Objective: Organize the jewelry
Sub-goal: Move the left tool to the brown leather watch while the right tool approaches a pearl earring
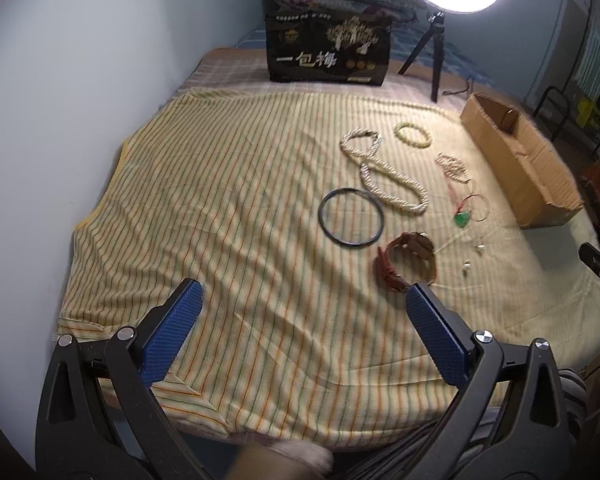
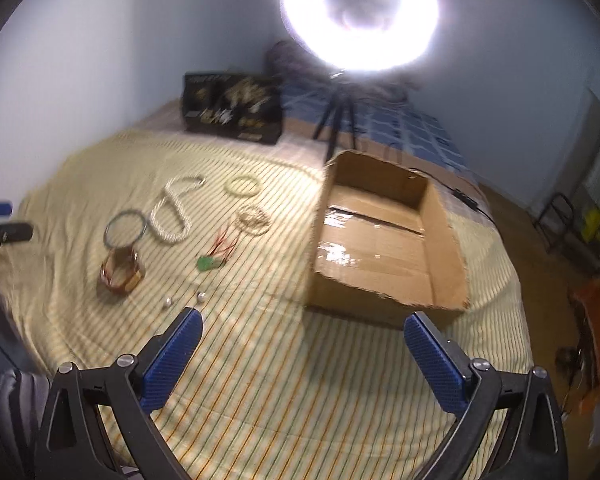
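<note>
Jewelry lies on a striped yellow cloth (image 1: 220, 220): a dark ring bangle (image 1: 351, 218), a long pearl necklace (image 1: 384, 172), a pale bead bracelet (image 1: 413, 133), a smaller bead bracelet (image 1: 453, 166), a green pendant on red cord (image 1: 463, 219) and a brown watch (image 1: 407, 261). An open cardboard box (image 2: 384, 240) stands to their right. My left gripper (image 1: 304, 300) is open and empty, just short of the watch. My right gripper (image 2: 302, 328) is open and empty, in front of the box. Two small pearl earrings (image 2: 184, 300) lie near its left finger.
A black printed box (image 1: 328, 54) with a rolled blanket on top stands at the back. A ring light on a tripod (image 1: 436, 40) stands behind the cloth. A wall runs along the left. The bed edge is close below the grippers.
</note>
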`<state>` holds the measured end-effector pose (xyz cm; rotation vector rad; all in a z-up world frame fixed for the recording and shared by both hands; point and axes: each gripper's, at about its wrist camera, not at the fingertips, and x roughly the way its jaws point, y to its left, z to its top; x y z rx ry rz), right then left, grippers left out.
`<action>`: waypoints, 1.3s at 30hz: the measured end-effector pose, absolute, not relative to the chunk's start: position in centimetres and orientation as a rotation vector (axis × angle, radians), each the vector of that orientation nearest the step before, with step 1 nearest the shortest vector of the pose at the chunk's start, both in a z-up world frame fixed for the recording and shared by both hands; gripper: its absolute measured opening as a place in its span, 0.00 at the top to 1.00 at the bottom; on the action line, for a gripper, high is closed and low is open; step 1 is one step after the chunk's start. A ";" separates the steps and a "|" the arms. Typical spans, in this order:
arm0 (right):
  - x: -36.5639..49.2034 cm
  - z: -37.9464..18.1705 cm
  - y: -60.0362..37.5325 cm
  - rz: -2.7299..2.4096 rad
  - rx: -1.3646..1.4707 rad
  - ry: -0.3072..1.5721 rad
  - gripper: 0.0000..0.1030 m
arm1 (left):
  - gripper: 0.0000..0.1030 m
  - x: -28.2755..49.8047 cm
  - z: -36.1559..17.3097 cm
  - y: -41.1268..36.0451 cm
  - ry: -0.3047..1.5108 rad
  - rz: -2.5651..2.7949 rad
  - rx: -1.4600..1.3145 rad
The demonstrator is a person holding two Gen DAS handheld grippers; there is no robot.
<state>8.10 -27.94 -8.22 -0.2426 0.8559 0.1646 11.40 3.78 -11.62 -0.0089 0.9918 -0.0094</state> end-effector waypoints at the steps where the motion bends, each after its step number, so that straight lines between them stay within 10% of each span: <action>1: 8.4 -8.4 -27.7 0.174 -0.248 0.865 0.05 | 0.00 11.7 -11.9 3.7 0.996 -0.004 0.000; 11: 11.1 -11.3 -24.7 0.328 -0.239 0.953 0.30 | 0.09 13.4 -13.3 2.7 1.037 -0.086 -0.083; 19: 12.5 -12.9 -22.6 0.408 -0.235 0.992 0.49 | 0.48 15.2 -15.3 0.3 1.113 -0.145 -0.094; 39: 14.5 -16.8 -21.8 0.530 -0.183 1.120 0.75 | 0.67 17.4 -18.5 -2.0 1.166 -0.209 -0.109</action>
